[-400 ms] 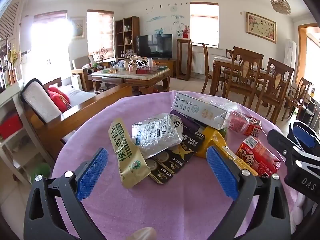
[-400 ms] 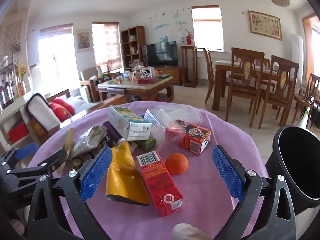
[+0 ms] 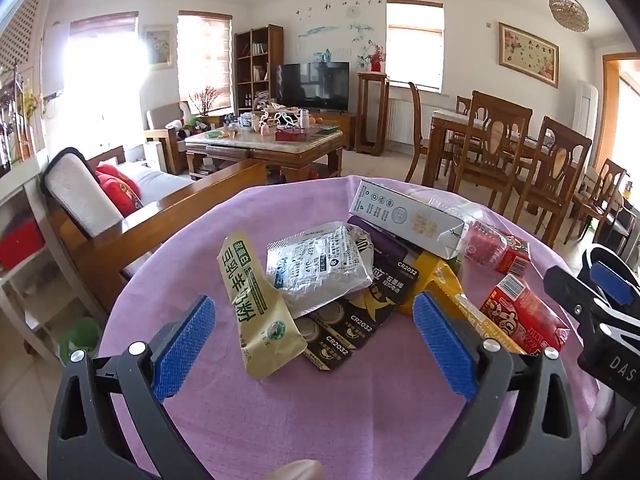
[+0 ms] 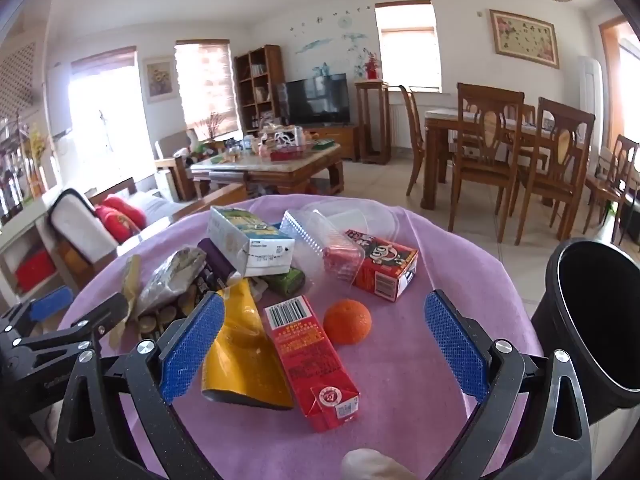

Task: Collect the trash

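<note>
Trash lies piled on a round table with a purple cloth (image 3: 320,408). My left gripper (image 3: 314,346) is open and empty, just short of a tan pouch (image 3: 256,304), a silver foil bag (image 3: 320,266) and a black battery card (image 3: 348,328). My right gripper (image 4: 324,352) is open and empty, its fingers either side of a red carton (image 4: 310,356), with a yellow pouch (image 4: 240,352) and an orange (image 4: 347,321) close by. A black bin (image 4: 596,320) stands at the table's right edge.
A white box (image 4: 250,240), a clear plastic tray (image 4: 324,232) and a second red carton (image 4: 384,266) lie further back. Beyond the table are a wooden sofa (image 3: 132,216), a coffee table (image 3: 264,148) and dining chairs (image 3: 492,148).
Both grippers have held nearly still; the views are almost the same, and the trash has not moved.
</note>
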A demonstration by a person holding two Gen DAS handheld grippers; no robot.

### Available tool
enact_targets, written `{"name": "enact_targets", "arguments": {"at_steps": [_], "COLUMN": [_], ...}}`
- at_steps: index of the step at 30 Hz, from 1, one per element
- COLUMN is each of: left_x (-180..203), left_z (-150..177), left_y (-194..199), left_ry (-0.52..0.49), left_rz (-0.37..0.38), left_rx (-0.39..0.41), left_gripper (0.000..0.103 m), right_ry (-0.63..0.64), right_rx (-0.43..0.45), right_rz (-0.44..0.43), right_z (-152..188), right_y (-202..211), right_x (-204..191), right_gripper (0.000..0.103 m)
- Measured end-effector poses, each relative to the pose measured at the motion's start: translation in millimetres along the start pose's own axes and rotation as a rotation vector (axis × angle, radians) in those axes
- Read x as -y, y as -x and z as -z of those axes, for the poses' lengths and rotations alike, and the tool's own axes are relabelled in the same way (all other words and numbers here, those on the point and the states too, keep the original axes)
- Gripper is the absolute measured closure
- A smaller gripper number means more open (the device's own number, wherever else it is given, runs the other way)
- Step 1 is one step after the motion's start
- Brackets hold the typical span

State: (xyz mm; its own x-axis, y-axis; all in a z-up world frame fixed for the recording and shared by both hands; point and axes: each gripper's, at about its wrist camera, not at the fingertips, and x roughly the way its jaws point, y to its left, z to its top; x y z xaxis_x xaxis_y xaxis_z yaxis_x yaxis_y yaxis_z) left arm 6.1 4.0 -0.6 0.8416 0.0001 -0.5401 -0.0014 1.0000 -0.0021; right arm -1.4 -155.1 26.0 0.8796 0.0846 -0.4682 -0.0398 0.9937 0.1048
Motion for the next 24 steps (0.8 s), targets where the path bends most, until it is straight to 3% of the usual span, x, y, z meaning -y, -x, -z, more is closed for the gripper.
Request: {"name": "enact_targets", "arguments": {"at_steps": [24], "left_x": [2.6], "left_z": [-0.1], "left_y": [0.9], "left_ry": [-0.003], "left_rz": [-0.005], "left_rx": [0.011], "left_gripper": [0.005], "right_ry": [-0.001], "right_rx": [0.005], "right_rz": [0.007], "right_z": [-0.6], "right_y": [1.9], "right_x": [-2.7], "right_gripper": [0.005]}}
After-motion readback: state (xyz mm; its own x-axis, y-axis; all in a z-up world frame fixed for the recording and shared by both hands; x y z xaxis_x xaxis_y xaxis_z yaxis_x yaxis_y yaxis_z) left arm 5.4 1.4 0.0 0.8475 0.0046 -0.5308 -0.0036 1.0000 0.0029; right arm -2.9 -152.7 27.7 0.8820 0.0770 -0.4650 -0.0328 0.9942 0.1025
